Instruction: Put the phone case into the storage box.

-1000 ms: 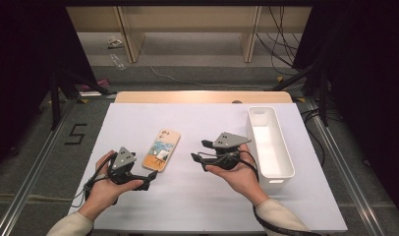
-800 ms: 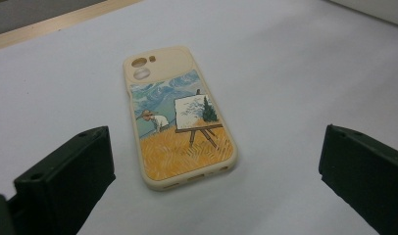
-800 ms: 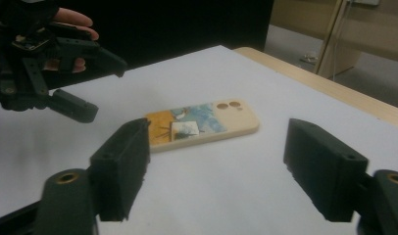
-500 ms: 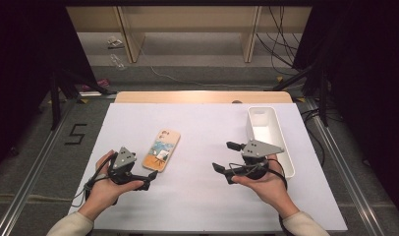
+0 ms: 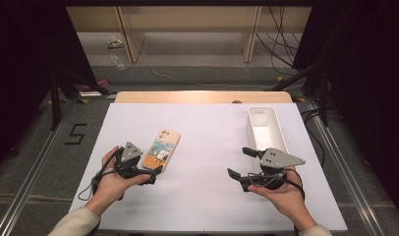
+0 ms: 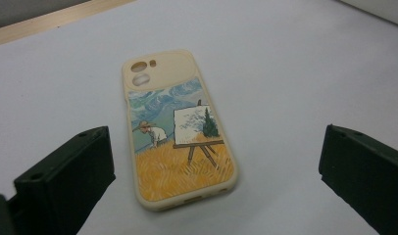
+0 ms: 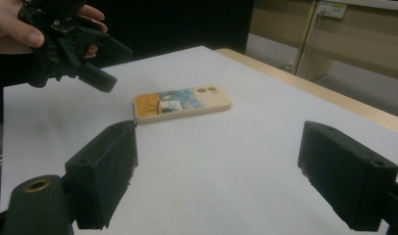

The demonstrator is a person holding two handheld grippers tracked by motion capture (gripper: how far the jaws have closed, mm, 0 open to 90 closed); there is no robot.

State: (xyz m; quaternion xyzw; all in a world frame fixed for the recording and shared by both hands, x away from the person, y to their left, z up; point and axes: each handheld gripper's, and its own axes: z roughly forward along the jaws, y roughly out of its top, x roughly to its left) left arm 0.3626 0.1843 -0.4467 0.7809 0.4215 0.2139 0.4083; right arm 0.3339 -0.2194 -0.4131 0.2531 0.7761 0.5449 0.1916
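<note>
Right hand-held gripper (image 5: 241,161) moved beside white bin (image 5: 281,135), jaws just opened, left hand-held gripper (image 5: 153,173) open at phone case (image 5: 161,149)

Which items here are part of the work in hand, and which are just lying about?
In the job:
- cream phone case with a painted wheat-field picture
- left tool, open beside it
- right tool, open

Lying about:
- long white plastic bin
- floor litter

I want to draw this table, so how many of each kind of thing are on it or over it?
Phone case, lying flat: 1
White bin: 1
Grippers, the left gripper and the right gripper, both with jaws open: 2
Total: 4
</note>
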